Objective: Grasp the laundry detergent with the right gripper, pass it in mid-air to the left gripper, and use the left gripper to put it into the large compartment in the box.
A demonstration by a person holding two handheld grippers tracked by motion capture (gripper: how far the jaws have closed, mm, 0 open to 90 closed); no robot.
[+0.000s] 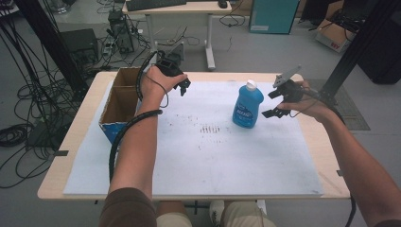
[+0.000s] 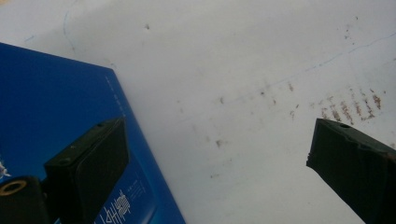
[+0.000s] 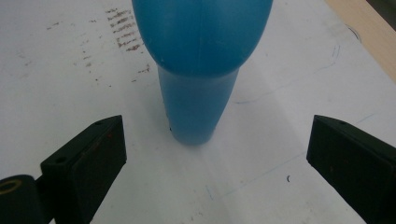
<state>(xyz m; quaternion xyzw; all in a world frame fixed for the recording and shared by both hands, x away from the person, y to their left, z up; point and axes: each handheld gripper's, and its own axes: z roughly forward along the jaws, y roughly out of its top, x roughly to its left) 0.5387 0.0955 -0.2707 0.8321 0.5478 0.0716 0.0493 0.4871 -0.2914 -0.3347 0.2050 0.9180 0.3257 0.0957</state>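
Right now the blue bottle [image 3: 201, 70] stands upright just ahead of the right gripper [image 3: 215, 154], jaws spread wide; the left gripper [image 1: 183, 88], also spread, is farther off.

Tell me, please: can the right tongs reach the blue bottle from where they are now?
Probably yes. The right tongs are open beside the upright blue bottle, jaws spread wider than its body, and the right gripper view shows only bare white mat between them.

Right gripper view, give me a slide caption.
Open right gripper lined up on an upright blue bottle standing on the white mat.
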